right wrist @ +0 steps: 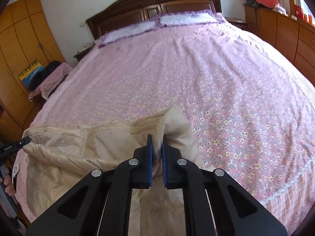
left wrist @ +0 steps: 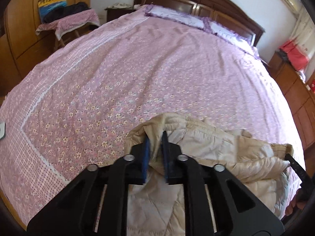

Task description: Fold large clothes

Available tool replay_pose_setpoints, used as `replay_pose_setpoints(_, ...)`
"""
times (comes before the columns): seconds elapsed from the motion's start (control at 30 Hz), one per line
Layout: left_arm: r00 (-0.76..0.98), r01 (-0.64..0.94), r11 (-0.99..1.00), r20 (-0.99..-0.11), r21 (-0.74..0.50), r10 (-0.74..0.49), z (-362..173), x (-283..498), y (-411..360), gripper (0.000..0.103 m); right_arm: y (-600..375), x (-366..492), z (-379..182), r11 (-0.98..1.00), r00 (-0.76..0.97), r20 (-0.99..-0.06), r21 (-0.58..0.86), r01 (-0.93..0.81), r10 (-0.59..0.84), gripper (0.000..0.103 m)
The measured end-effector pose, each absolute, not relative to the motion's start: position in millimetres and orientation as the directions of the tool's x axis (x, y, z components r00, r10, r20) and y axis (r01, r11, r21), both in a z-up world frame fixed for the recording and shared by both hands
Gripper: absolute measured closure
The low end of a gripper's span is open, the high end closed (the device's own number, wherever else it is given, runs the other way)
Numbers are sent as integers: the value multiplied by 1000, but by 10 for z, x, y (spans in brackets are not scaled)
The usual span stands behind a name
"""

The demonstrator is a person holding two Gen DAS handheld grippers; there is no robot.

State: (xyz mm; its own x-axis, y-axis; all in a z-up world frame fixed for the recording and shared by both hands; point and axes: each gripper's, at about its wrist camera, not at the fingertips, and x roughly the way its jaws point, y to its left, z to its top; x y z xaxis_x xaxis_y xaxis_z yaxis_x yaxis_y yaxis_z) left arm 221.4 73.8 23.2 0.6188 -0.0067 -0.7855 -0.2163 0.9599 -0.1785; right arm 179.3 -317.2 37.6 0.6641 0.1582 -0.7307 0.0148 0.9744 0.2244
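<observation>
We hold the cream padded garment [left wrist: 206,143] at the bed's [left wrist: 137,68] near edge, left claw [left wrist: 155,137] and right claw [right wrist: 157,139] each clamped on its edge, to spread it flat for folding.

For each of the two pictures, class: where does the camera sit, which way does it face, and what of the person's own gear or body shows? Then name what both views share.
Left wrist view: sits on the left gripper, faces down its fingers over the bed toward the headboard; the right gripper shows at right.
Right wrist view: sits on the right gripper, faces the same way; the left gripper and a hand show at left.
Shared: cream quilted garment, floral bedspread, pillows.
</observation>
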Motion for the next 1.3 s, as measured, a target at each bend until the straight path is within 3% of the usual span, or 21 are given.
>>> replay_pose_setpoints(0.03, 622, -218, 956, -783, -197, -19, 236, 2209, 758, 84, -3213, 1822, 337, 969, 664, -729, 245, 25, 167, 84)
replay_pose_setpoints(0.07, 628, -214, 954, -777, -211, -31, 261, 2193, 762, 75, -3252, 1832, 315, 964, 665, -726, 263, 35, 174, 79)
replay_pose_setpoints(0.1, 639, -209, 953, -768, -221, -38, 298, 2157, 787, 55, -3299, 1829, 305, 958, 667, -721, 285, 38, 188, 74)
replay_pose_setpoints(0.17, 663, -199, 957, -748, -213, -29, 379, 2070, 811, 41, -3362, 1800, 336, 952, 676, -709, 305, 35, 202, 63)
replay_pose_setpoints(0.2, 673, -185, 962, -739, -199, -24, 435, 2027, 817, 41, -3373, 1783, 365, 952, 682, -703, 305, 34, 201, 47)
replay_pose_setpoints(0.27, 676, -160, 972, -737, -171, -19, 500, 1977, 816, 40, -3414, 1701, 481, 959, 714, -676, 281, 22, 182, 35)
replay_pose_setpoints(0.47, 669, -142, 982, -743, -125, 2, 477, 1945, 924, 37, -3511, 1563, 675, 973, 738, -651, 229, -28, 175, 34)
replay_pose_setpoints(0.67, 636, -148, 973, -770, -180, -45, 180, 2088, 1050, 33, -3637, 1665, 448, 966, 684, -701, 259, -20, 203, 30)
replay_pose_setpoints(0.77, 616, -146, 939, -771, -312, -160, -18, 2180, 1102, 33, -3716, 1811, 217, 938, 624, -736, 347, 14, 263, 30)
replay_pose_setpoints(0.83, 615, -139, 909, -753, -393, -232, -116, 2220, 1112, 45, -3752, 1869, 98, 900, 600, -730, 435, 39, 327, 32)
replay_pose_setpoints(0.9, 606, -168, 916, -771, -365, -196, -216, 2288, 1081, 70, -3733, 1906, 52, 890, 599, -724, 454, 40, 342, 63)
replay_pose_setpoints(1.0, 585, -212, 921, -798, -325, -147, -410, 2420, 1063, 72, -3625, 1965, 33, 935, 614, -755, 345, 76, 229, 73)
replay_pose_setpoints(1.13, 559, -227, 935, -822, -274, -106, -630, 2529, 997, 71, -3487, 2114, -85, 969, 593, -795, 228, 100, 126, 73)
replay_pose_setpoints(1.3, 549, -255, 921, -828, -294, -112, -732, 2583, 1051, 67, -3461, 2275, -307, 976, 555, -827, 183, 122, 86, 73)
